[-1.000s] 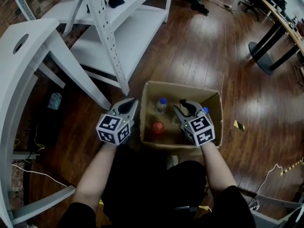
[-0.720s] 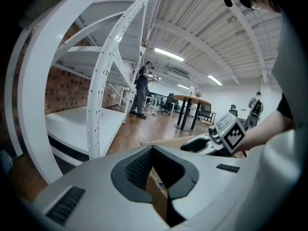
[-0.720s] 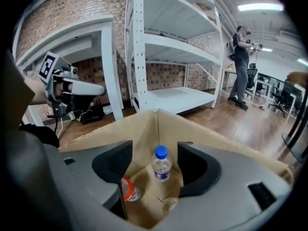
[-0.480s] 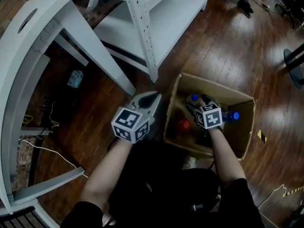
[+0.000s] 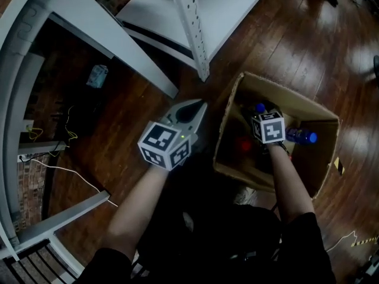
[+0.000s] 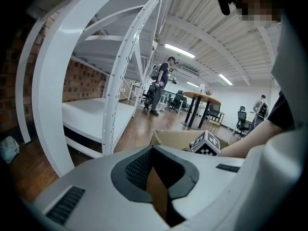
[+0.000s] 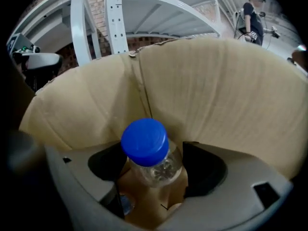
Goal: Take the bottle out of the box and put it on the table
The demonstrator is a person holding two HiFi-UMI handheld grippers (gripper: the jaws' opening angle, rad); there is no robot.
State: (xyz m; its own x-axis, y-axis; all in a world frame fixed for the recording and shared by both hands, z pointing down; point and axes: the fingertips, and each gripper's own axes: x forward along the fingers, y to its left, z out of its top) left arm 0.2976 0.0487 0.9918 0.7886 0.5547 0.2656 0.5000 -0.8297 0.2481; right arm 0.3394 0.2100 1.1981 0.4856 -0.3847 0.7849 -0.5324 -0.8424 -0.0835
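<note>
An open cardboard box point(image 5: 284, 102) stands on the wooden floor. Inside it stands a clear bottle with a blue cap point(image 5: 259, 107). My right gripper point(image 5: 262, 112) reaches down into the box. In the right gripper view that bottle's neck point(image 7: 147, 146) sits between the jaws of my right gripper point(image 7: 154, 166) with a gap on each side. Those jaws have just been opening and do not press on it. A second blue-capped bottle point(image 5: 302, 136) and a red cap point(image 5: 245, 145) also lie in the box. Left of the box, outside it, my left gripper point(image 5: 193, 109) hangs shut and holds nothing.
A white metal shelf rack point(image 5: 195, 34) and a slanted white frame leg point(image 5: 112, 49) stand beyond the box. Cables point(image 5: 65, 173) and a small teal object point(image 5: 98, 76) lie on the floor at left. A person point(image 6: 161, 83) stands far off by desks and chairs.
My right gripper has dropped deep into the box and its jaws have opened around the blue-capped bottle. My left gripper has sunk a little beside the box.
</note>
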